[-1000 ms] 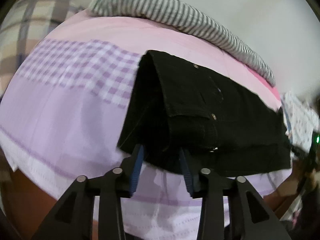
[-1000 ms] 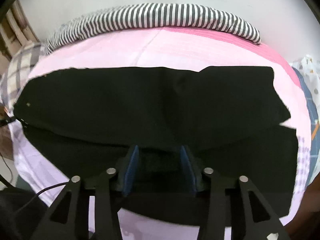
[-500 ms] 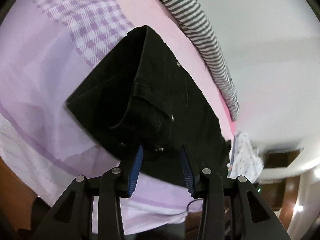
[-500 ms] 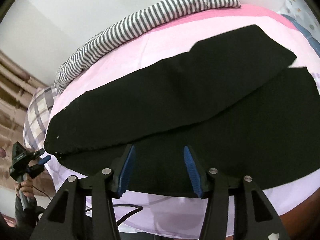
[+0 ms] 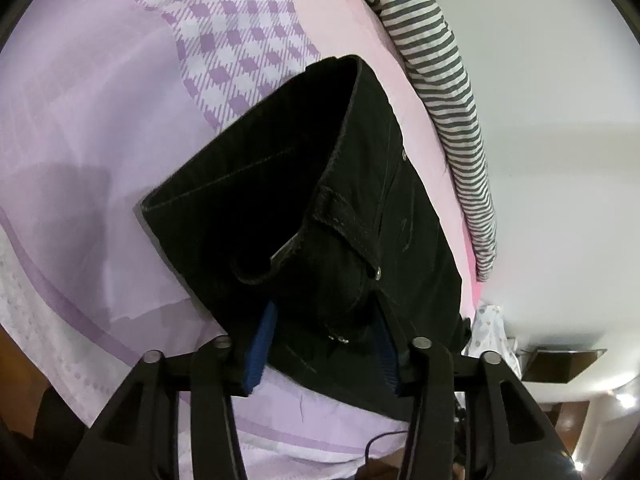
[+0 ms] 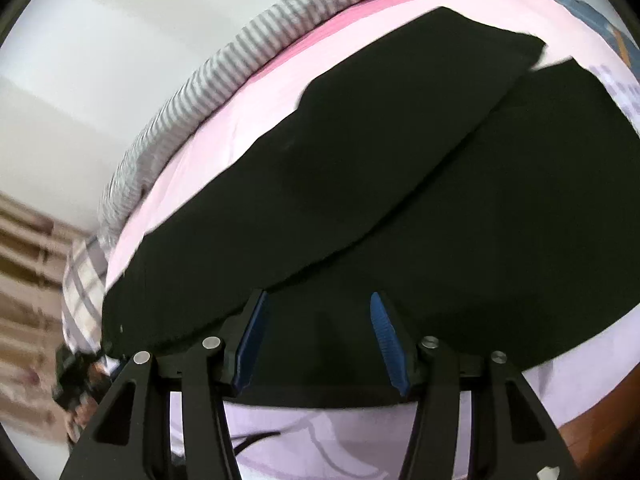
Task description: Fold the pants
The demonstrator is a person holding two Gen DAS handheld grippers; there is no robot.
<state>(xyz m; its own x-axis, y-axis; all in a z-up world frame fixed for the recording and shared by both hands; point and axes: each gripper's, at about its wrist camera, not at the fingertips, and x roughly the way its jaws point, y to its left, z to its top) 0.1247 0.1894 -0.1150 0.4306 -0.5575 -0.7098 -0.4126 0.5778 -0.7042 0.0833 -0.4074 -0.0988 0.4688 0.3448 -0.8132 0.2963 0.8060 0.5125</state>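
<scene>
Your right gripper (image 6: 318, 338) let go: jaws now apart over the black pants (image 6: 400, 200), folded lengthwise on the bed (image 5: 100, 140). Left gripper (image 5: 324, 348) still straddles the waistband, pinch unclear. Crosswise fold next.

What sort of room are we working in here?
Most likely a bedroom: the black denim pants lie on a bed with a pink and lilac checked sheet, and a grey-and-white striped pillow sits at its far edge by a white wall.
</scene>
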